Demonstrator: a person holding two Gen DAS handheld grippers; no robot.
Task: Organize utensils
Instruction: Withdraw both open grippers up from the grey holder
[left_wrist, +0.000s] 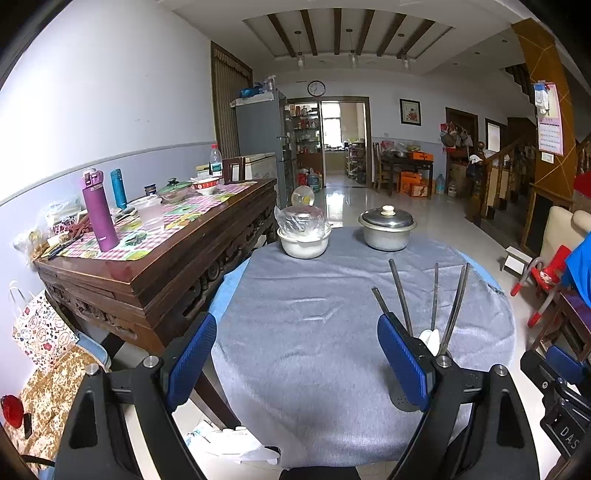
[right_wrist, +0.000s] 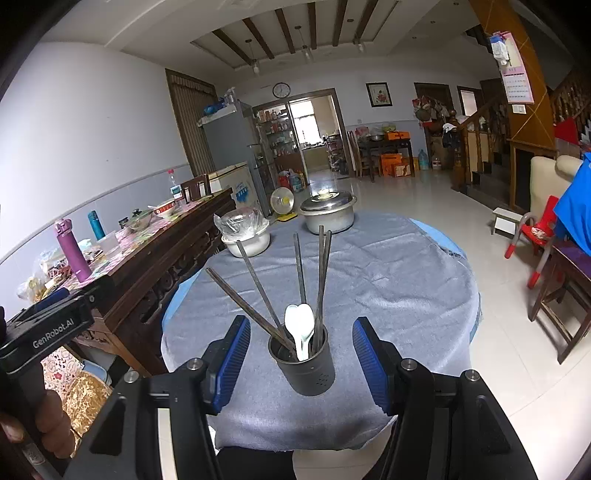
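We see the holder (right_wrist: 308, 363) standing upright on the grey cloth (right_wrist: 388, 288), close to the near edge of the round table. It lies straight ahead of our right claw (right_wrist: 301, 363), between its two blue pads (right_wrist: 231, 360), with free space on both sides, so nothing is touched. The right claw is wide and holds nothing.

The left claw (left_wrist: 301, 363) is also wide and empty. From it, the holder is off to the right, mostly hidden behind the right pad (left_wrist: 404, 360), so the right hand is clearly the nearer one.

Inside the holder we count five dark chopsticks (right_wrist: 299, 266) and two white spoons (right_wrist: 301, 328). The holder's long axis is vertical. The chopsticks point up and away from us, toward the far edge, and they spread like a fan: one leans far to the left, the others stay nearer to vertical. The spoons stand with bowls up.

We judge that the utensils are already gathered. If the holder must be moved, the right claw only needs to close on its sides, low on the body, because the leaning chopsticks could tip it.

At the far edge stand a lidded pot (right_wrist: 328, 214) and a covered bowl (right_wrist: 245, 232), well apart from the holder.
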